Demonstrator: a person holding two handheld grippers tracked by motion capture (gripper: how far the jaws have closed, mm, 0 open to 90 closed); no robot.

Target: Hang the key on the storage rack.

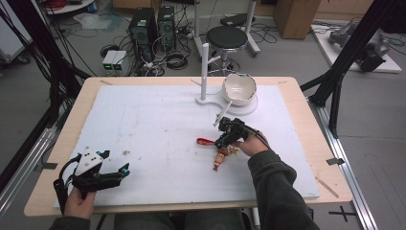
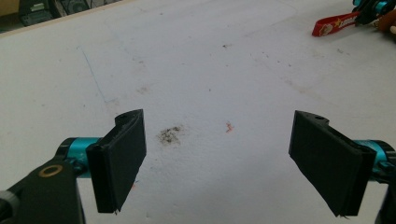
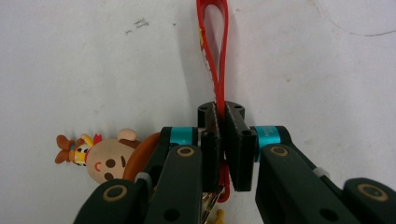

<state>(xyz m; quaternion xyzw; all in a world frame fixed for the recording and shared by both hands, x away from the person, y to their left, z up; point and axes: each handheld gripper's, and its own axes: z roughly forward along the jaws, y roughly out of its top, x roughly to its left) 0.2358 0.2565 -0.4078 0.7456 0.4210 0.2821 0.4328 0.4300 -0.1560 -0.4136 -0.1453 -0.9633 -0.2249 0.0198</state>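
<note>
Here, nearest the viewer, the left gripper [image 1: 125,170] is resting at the near left edge of the white table [image 1: 143,124], its jaws spread wide with nothing between them. Past it, mid-table on the right, the right gripper [image 3: 222,140] is pinching the red strap [image 3: 217,46] of a small figure keychain [image 3: 100,156], jaws pressed together on the ribbon. In the right gripper view, the strap's long axis is running straight ahead from the jaws, its loop lying flat on the table beyond them, while the figure is lying beside the jaws. The right hand is far nearer to the keychain than the left. Farther back, a white peg stand [image 1: 205,72] and a white bowl [image 1: 239,89] are standing near the far edge, well apart from the gripper.
</note>
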